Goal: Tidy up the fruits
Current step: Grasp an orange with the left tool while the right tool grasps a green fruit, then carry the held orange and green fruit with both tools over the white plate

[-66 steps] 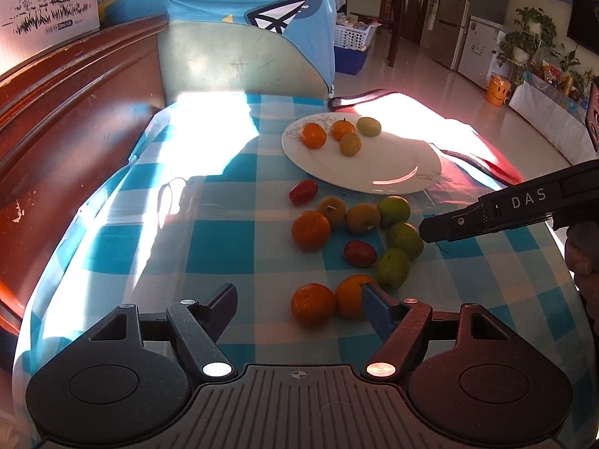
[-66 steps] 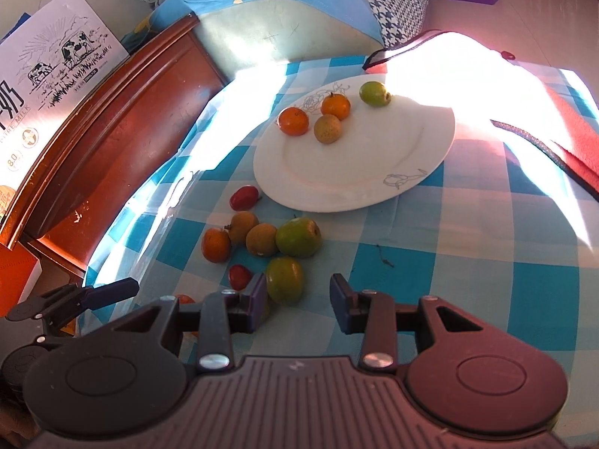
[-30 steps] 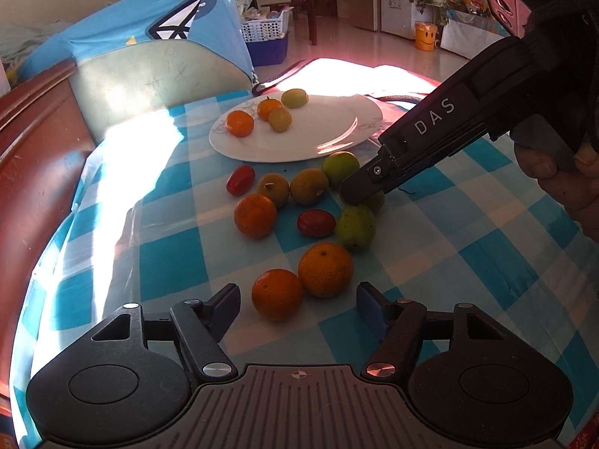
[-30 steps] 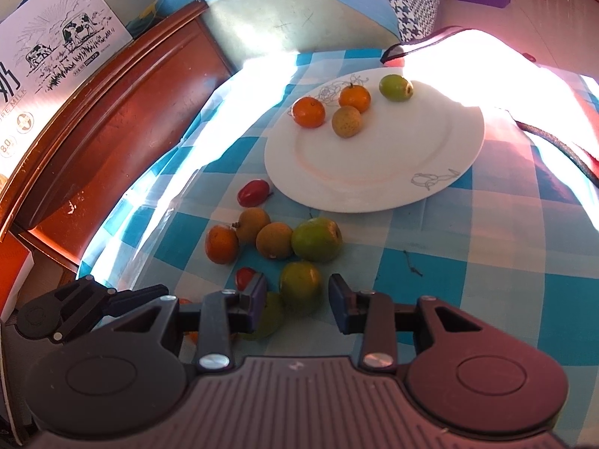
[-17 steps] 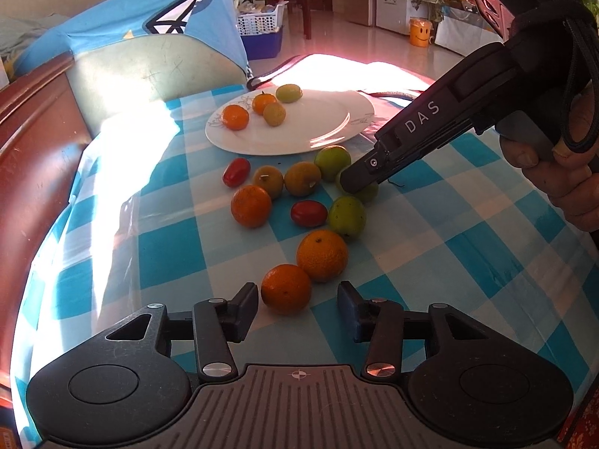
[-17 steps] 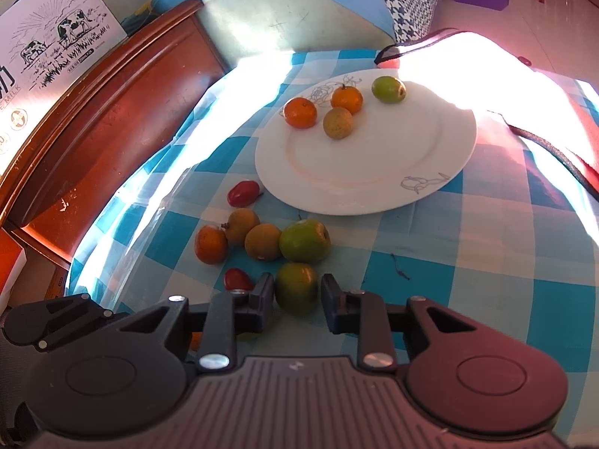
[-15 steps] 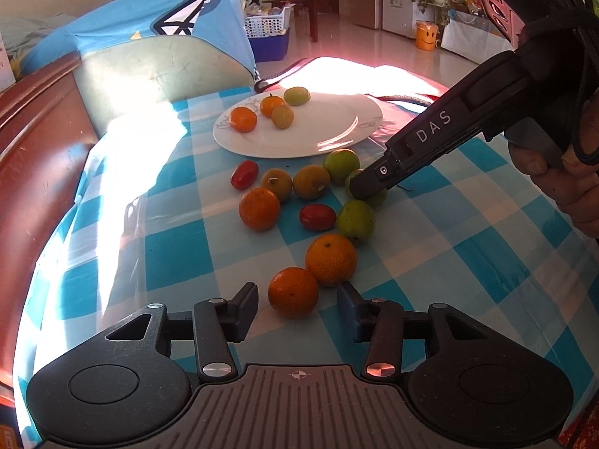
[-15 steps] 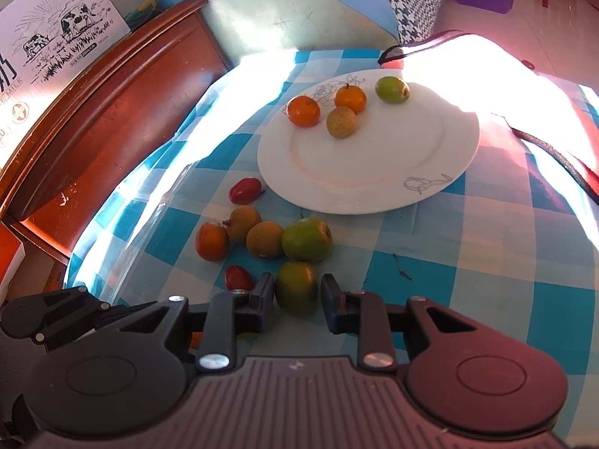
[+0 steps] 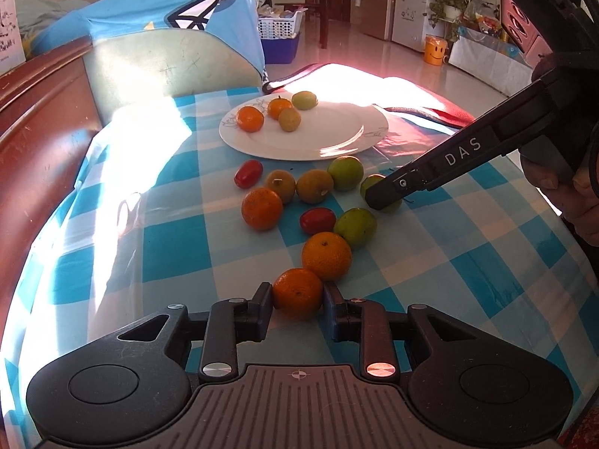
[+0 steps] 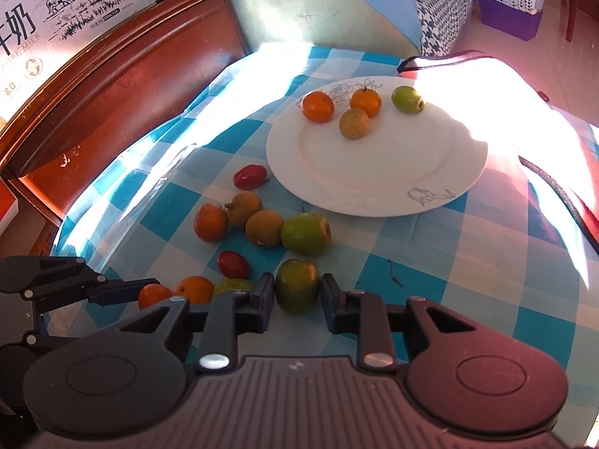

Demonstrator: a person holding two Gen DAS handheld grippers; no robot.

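Two grippers now have fruit between their fingers, where a second ago both stood wider. The left gripper point(image 9: 298, 299) is closing on the nearest orange point(image 9: 297, 292) — its pads touch the peel on both sides (earlier that fruit lay loose ahead of the fingers). The right gripper point(image 10: 297, 295) is clamped on a green fruit point(image 10: 297, 291), its jaws having narrowed from a looser straddle; neither hand has shifted its place.

That orange sits toward the near edge of the checked tablecloth point(image 9: 179, 239), touching a second orange point(image 9: 326, 255) just behind it. The green fruit lies in the loose cluster between the near edge and the white plate point(image 10: 378, 183), with another green fruit point(image 10: 306, 233) just beyond it and a red tomato point(image 10: 233, 264) to its left.

On the plate, four fruits crowd the far rim, leaving its middle and near side bare. The cloth to the right of the cluster lies open up to the red mat point(image 10: 572, 172) at the table's right edge. Along the left edge a wooden headboard point(image 10: 112, 89) stands close, and a cushion point(image 10: 318, 3) closes the far end. In the left wrist view the right gripper's long arm crosses above the cluster's right side.
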